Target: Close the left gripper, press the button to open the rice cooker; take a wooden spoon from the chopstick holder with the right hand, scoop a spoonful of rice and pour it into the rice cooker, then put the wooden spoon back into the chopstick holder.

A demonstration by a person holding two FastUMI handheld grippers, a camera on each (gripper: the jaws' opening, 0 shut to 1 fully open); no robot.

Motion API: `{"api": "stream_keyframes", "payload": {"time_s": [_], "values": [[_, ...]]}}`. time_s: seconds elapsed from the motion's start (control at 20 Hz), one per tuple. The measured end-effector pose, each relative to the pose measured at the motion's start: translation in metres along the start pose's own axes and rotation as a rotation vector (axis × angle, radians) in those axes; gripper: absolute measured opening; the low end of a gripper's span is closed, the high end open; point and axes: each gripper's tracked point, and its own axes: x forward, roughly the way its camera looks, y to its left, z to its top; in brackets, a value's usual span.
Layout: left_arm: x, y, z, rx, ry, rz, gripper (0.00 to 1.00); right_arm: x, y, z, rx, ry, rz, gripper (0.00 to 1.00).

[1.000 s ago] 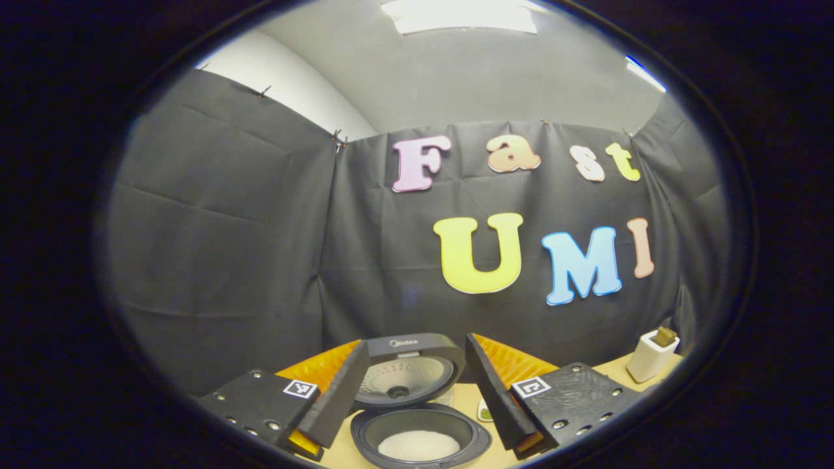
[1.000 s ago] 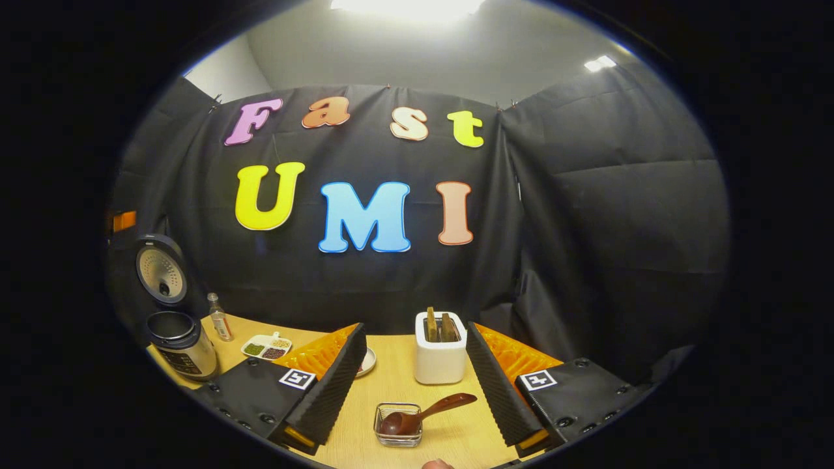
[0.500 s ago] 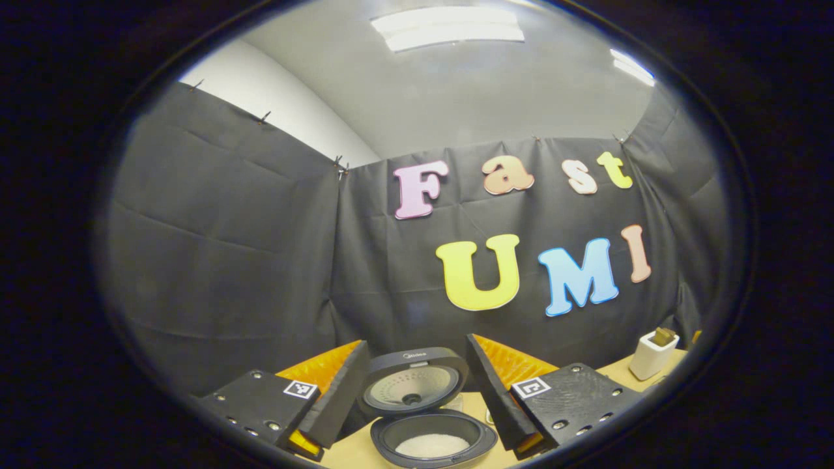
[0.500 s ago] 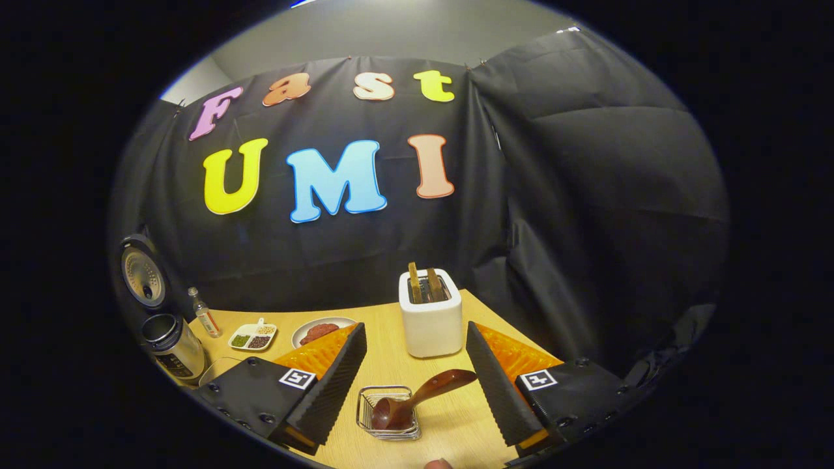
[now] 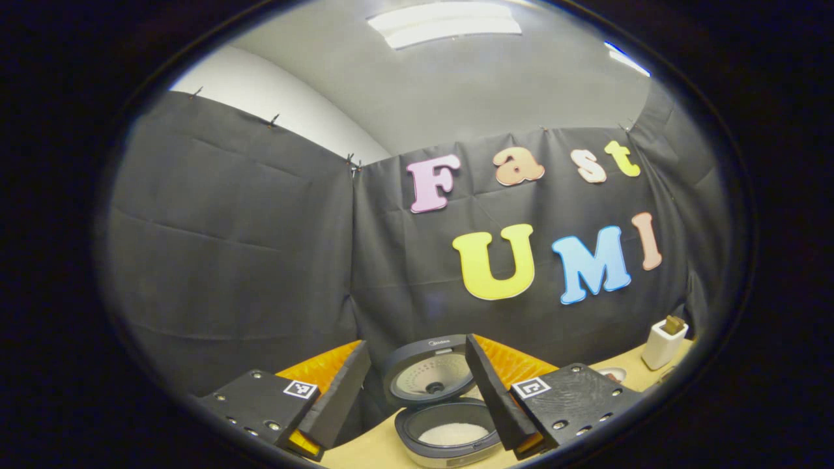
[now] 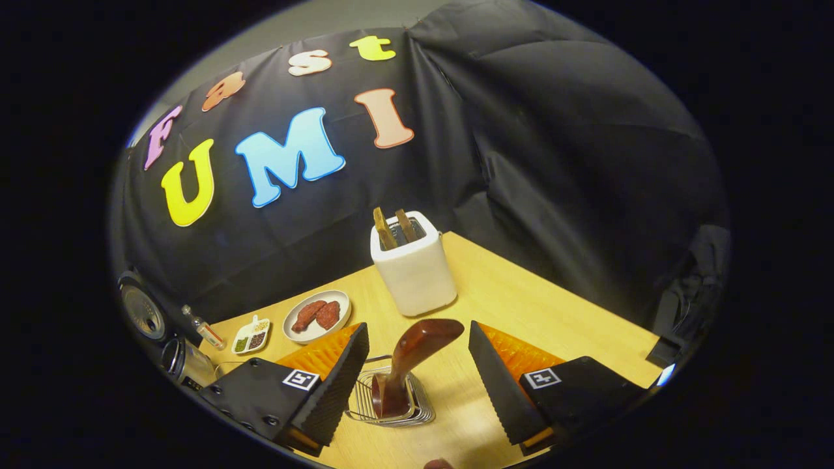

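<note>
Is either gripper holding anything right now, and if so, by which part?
Nothing is held. The right gripper is open with the wooden spoon handle between its fingers, untouched. The left gripper is open.

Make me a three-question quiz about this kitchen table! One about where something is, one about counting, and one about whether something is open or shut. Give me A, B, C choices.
1. Where is the wooden spoon?
A. Standing in the white chopstick holder
B. Bowl end in the small wire basket
C. Inside the rice cooker

2. How many reddish-brown pieces of food lie on the round plate?
A. Two
B. Four
C. None

3. How is the rice cooker's lid?
A. Shut tight
B. Taken off and lying on the table
C. Swung up open

Answers:
1. B, the spoon's bowl sits in the basket and its handle slants up between the right gripper's open fingers.
2. A, two pieces lie side by side on the plate.
3. C, the lid stands up behind the pot and white rice shows inside, ahead of the open left gripper.
</note>
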Motion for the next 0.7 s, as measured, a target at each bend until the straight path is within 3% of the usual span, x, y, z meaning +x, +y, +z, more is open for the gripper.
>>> {"api": "stream_keyframes", "payload": {"time_s": [0.2, 0.35, 0.45, 0.5, 0.65, 0.7], "values": [[-0.005, -0.002, -0.006, 0.009, 0.018, -0.001, 0.90, 0.008, 0.002, -0.025, 0.081, 0.089, 0.012, 0.98], [-0.008, -0.001, -0.011, 0.021, 0.032, 0.003, 0.90, 0.013, 0.012, -0.037, 0.105, 0.127, 0.038, 0.90], [-0.012, 0.002, -0.013, 0.044, 0.043, 0.012, 0.91, 0.015, 0.012, -0.039, 0.097, 0.123, 0.038, 0.57], [-0.012, 0.003, -0.015, 0.054, 0.046, 0.015, 0.91, 0.011, 0.015, -0.038, 0.100, 0.129, 0.050, 0.47], [-0.015, 0.002, -0.015, 0.056, 0.048, 0.015, 0.90, 0.021, 0.021, -0.044, 0.107, 0.144, 0.053, 0.47], [-0.015, 0.002, -0.014, 0.055, 0.049, 0.017, 0.91, 0.017, 0.021, -0.042, 0.112, 0.148, 0.057, 0.20]]}}
